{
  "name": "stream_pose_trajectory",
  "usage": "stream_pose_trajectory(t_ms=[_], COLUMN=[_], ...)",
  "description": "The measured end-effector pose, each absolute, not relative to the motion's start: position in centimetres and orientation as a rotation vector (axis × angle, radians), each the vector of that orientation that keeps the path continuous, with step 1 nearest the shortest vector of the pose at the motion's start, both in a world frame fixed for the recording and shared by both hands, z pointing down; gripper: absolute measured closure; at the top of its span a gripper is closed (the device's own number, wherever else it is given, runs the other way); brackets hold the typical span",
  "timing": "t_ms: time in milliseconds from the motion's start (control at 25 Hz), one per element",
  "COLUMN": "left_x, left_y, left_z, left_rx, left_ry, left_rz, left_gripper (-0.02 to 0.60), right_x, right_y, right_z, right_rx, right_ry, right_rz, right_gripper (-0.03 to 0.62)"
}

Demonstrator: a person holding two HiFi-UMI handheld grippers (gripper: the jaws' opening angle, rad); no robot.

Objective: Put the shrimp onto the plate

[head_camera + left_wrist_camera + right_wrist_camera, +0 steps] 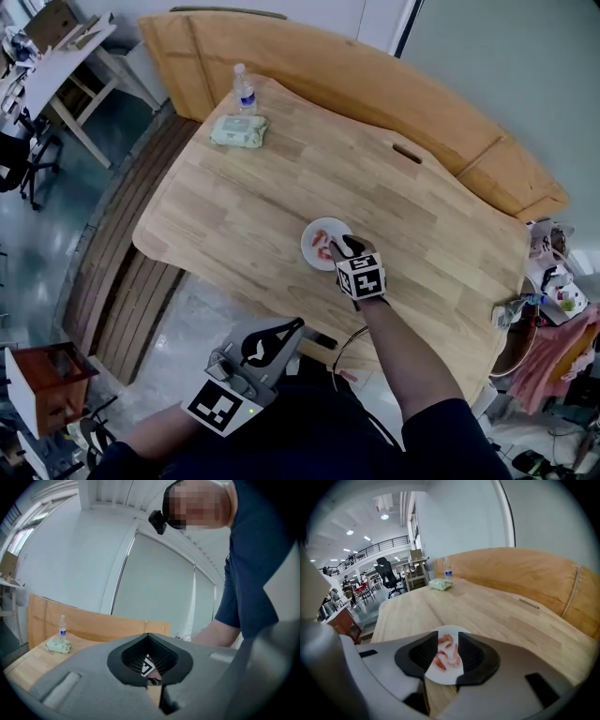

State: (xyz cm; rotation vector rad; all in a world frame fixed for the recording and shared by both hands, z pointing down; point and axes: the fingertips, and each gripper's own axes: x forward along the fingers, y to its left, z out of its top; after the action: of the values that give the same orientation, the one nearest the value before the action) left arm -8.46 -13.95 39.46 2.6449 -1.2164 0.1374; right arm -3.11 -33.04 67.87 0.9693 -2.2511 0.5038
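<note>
Wood forms the broad table [244,187]. Well apart from the white plate [309,253], the left gripper [298,322] is clenched on nothing. The right gripper [345,247] hangs spread and empty just above the plate, where the pink shrimp [447,656] lie. I think a low jaw might sweep one off.

Several curled pink shrimp [446,656] lie loose on the small round white plate [443,674].

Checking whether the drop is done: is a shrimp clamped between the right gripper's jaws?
No: the right gripper has its jaws apart with nothing clamped, and the shrimp lie on the plate beyond them.
</note>
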Motion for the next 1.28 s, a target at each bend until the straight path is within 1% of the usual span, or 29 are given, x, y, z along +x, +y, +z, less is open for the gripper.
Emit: stream_pose_trajectory(t_ms=[360, 640, 840, 920, 1080, 1280], left_x=[-7.3, -6.1, -4.6, -4.1, -3.1, -2.3], left_y=[-12.5, -11.3, -10.3, -9.9, -9.2, -8.3], left_z=[38.4, 37.6, 37.1, 36.9, 36.5, 36.6], left_rx=[2.679, 2.721, 2.738, 2.743, 2.766, 2.776], left_ry=[-1.172, -1.116, -1.055, -1.037, -1.006, -0.974], left_rz=[0.075, 0.051, 0.029, 0.026, 0.033, 0.047], left_gripper=[0.577, 0.577, 0.577, 0.577, 0.577, 0.577], right_x=[-2.3, -1.9, -1.3, -1.3, -1.3, -0.5], right_y=[-24.5, -17.5, -14.2, -12.7, -10.1, -9.0], right_z=[58.5, 50.7, 44.4, 42.2, 39.4, 38.5], right_rx=[1.032, 1.039, 1.105, 1.124, 1.135, 1.151], right_ry=[-2.411, -2.505, -2.638, -2.693, -2.779, -2.817], right_rz=[0.552, 0.521, 0.418, 0.372, 0.243, 0.214], right_gripper=[0.466, 0.513, 0.57, 0.58, 0.583, 0.585])
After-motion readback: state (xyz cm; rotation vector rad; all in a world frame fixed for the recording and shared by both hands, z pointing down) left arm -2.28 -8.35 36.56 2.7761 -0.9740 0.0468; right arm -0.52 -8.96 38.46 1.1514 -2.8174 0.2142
